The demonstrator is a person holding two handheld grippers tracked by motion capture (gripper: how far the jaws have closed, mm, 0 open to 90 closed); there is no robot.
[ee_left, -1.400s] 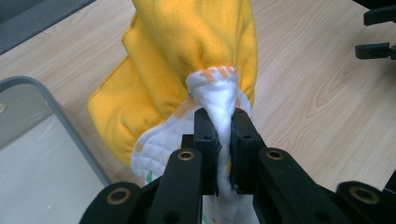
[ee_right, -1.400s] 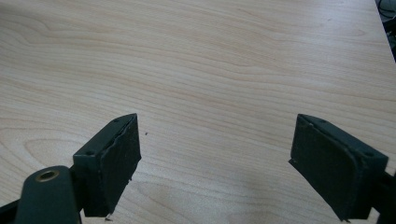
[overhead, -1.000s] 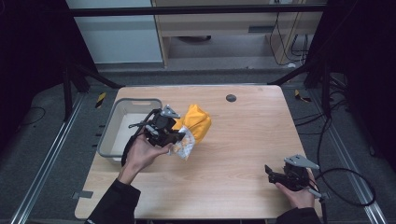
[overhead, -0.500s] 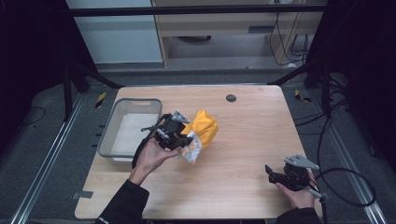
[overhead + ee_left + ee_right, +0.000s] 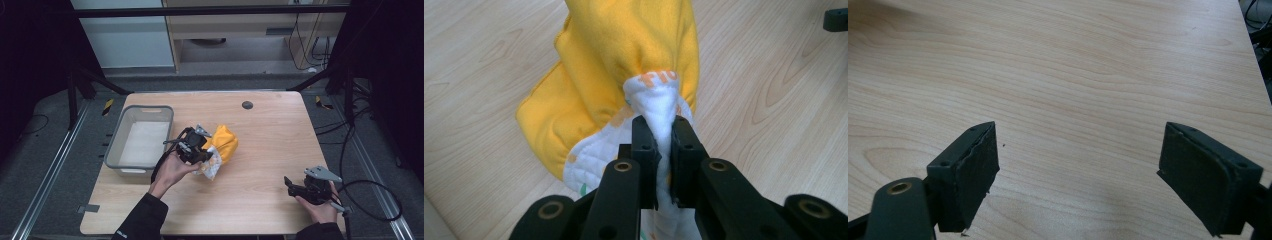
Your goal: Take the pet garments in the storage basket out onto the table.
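A yellow cloth with a white quilted lining (image 5: pixel 224 144) hangs bunched over the middle of the wooden table (image 5: pixel 280 125). My left gripper (image 5: pixel 206 152) is shut on a fold of the white lining (image 5: pixel 663 107), and the yellow part (image 5: pixel 624 55) droops beyond the jaws. Down at the table's front right corner, my right gripper (image 5: pixel 289 184) rests low in the person's hand. Its pads (image 5: pixel 975 170) stand wide apart over bare wood, with nothing between them.
A grey plastic bin (image 5: pixel 120 150) with a white bottom sits at the table's left side, just left of the left hand. A small dark round disc (image 5: pixel 247 105) lies near the far edge. Cables trail on the floor at the right.
The left hand has carried the cloth rightward away from the bin and lower toward the table. The right gripper has stayed where it was.
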